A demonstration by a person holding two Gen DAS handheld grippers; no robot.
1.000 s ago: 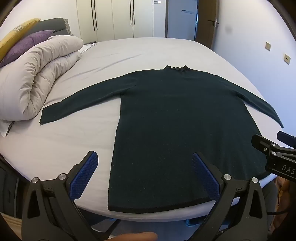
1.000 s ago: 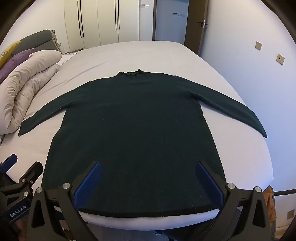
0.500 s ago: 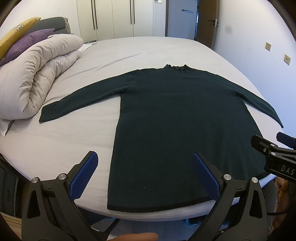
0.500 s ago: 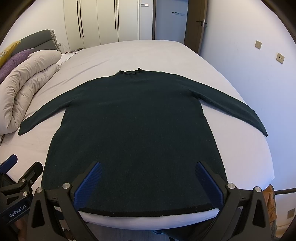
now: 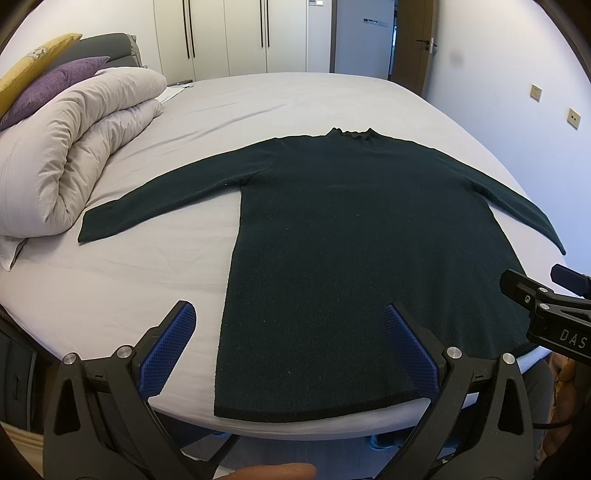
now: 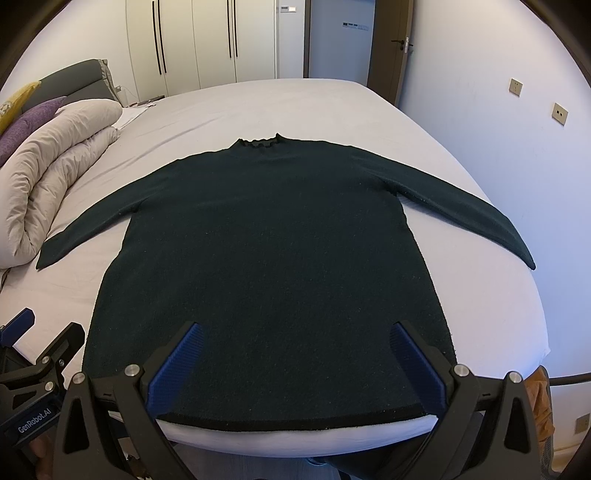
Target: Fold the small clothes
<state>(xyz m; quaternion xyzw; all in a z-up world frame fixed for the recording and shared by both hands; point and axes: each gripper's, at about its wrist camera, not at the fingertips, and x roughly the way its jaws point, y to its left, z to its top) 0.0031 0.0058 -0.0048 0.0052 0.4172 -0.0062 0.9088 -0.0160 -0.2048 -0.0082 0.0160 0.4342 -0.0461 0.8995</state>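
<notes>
A dark green long-sleeved sweater lies flat on the bed, collar at the far end, both sleeves spread outward, hem along the near bed edge. My left gripper hovers open above the hem's left part, its blue-padded fingers apart and empty. Over the middle of the hem my right gripper also stands open with nothing held. The right gripper's body shows at the right edge of the left wrist view, and the left gripper's body at the lower left of the right wrist view.
A rolled pale duvet lies on the bed's left side with purple and yellow pillows behind it. The grey bed sheet ends close below the hem. A wall stands to the right, wardrobes at the back.
Both grippers have drifted slightly toward the sweater. The sweater lies unmoved and both grippers stay open.
</notes>
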